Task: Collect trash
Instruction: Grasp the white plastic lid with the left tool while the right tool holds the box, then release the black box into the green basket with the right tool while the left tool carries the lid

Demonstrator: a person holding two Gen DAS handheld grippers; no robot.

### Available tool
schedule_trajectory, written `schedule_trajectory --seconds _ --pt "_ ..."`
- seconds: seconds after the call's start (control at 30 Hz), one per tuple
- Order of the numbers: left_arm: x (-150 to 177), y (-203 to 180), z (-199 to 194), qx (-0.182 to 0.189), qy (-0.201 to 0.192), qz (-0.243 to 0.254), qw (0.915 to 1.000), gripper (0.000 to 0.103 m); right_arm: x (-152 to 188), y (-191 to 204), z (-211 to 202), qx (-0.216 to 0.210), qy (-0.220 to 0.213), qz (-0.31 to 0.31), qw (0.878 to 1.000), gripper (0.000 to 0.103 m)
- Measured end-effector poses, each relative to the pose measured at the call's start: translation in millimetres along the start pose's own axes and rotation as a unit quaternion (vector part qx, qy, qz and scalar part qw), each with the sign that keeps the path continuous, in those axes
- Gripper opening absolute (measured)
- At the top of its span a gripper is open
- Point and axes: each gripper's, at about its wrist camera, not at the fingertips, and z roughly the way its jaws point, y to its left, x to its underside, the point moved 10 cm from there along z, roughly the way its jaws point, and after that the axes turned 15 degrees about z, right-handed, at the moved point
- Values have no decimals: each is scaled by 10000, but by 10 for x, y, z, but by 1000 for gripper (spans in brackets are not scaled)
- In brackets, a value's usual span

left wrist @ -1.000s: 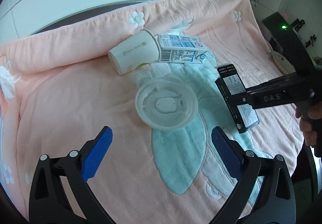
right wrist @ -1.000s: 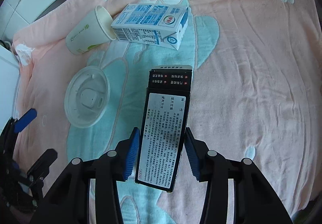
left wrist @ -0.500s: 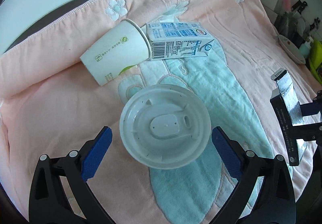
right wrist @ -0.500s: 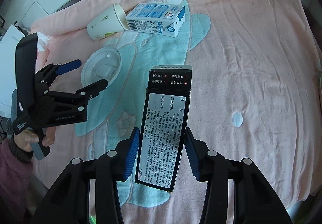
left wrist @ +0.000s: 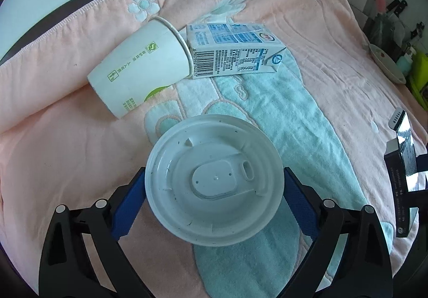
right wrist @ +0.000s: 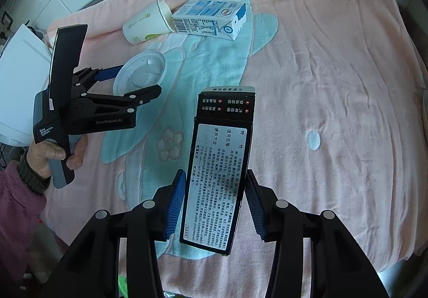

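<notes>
Left wrist view shows the left gripper (left wrist: 214, 199) spread wide around a white plastic lid (left wrist: 214, 180), which lies on a pink blanket (left wrist: 53, 164) with a teal pattern. One blue pad (left wrist: 128, 207) sits just beside the lid's left rim and the other just beside its right rim; whether either pad touches the rim cannot be told, so the grip reads as released. Beyond the lid a paper cup (left wrist: 139, 73) lies on its side, its open mouth touching the end of a blue and white milk carton (left wrist: 235, 54) that also lies flat. At the right edge of this view a black box (left wrist: 401, 180) hangs above the blanket.

Right wrist view shows the right gripper (right wrist: 216, 204) clenched on that black box (right wrist: 219, 164), its blue pads pressed to the two long sides near the lower end. The box points away from the camera, its white label of printed text facing up and its far flap slightly raised. Further off on the blanket (right wrist: 334, 84) lie the cup (right wrist: 147, 25) and carton (right wrist: 211, 19), touching each other. To the left, the left gripper (right wrist: 136, 81) straddles the lid (right wrist: 139, 76), held by a hand (right wrist: 53, 153) in a pink sleeve
</notes>
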Motion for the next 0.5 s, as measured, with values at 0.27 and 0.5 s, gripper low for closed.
schedule_trajectory --seconds 0.27,0.5 --pt "71 -87 -272 -102 -243 -60 9996 91 197 88 -155 -46 -78 -251 9996 44" --pt "256 -237 -905 -270 -582 -165 9978 91 499 173 -348 -99 -136 -591 9981 44"
